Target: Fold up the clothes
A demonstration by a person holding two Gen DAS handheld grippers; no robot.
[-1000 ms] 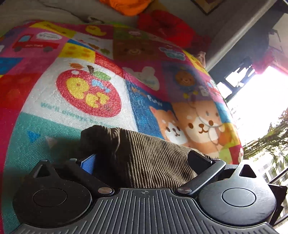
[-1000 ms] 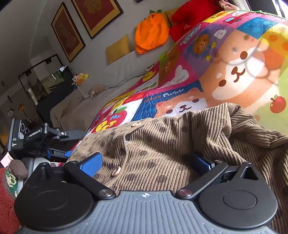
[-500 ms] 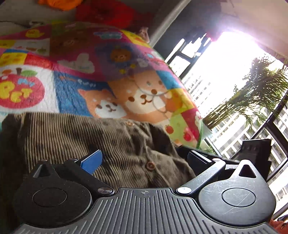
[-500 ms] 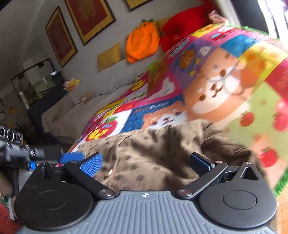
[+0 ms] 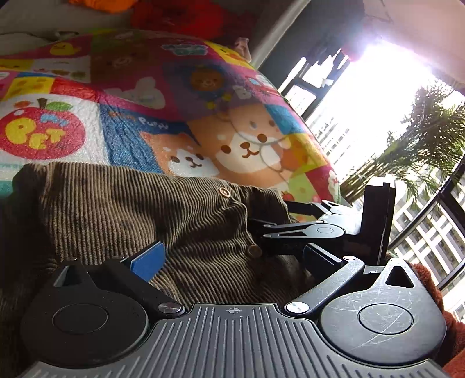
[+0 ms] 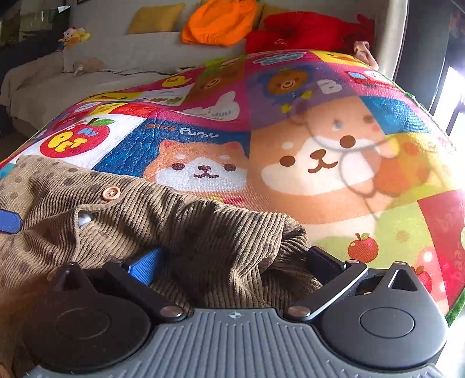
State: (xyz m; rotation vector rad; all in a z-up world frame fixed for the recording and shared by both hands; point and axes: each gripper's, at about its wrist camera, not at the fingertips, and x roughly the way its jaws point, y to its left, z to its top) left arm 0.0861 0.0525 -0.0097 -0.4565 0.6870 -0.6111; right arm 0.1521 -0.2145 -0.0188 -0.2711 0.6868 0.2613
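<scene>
A brown corduroy garment [image 5: 139,209] with dots and wooden buttons lies on the colourful cartoon play mat [image 5: 203,116]. My left gripper [image 5: 232,261] is open, its fingers spread wide over the button placket. The right gripper's body [image 5: 319,232] shows at the garment's right edge in the left wrist view. In the right wrist view the garment [image 6: 139,221] fills the lower left on the mat [image 6: 319,145]. My right gripper [image 6: 235,261] is open, with a bunched fold of the cloth lying between its spread fingers. The left gripper's blue pad [image 6: 8,221] shows at the left edge.
An orange cushion [image 6: 221,20], a red plush [image 6: 305,29] and a yellow pillow [image 6: 157,17] lie on the grey bedding [image 6: 87,72] behind the mat. A bright window with a dark frame [image 5: 377,116] stands at the right. A rust-coloured fuzzy thing [image 5: 436,290] sits by the left gripper.
Both grippers have swung to the right along the garment. The left one now sees the button placket and the right gripper. The right one now faces the mat's near right corner.
</scene>
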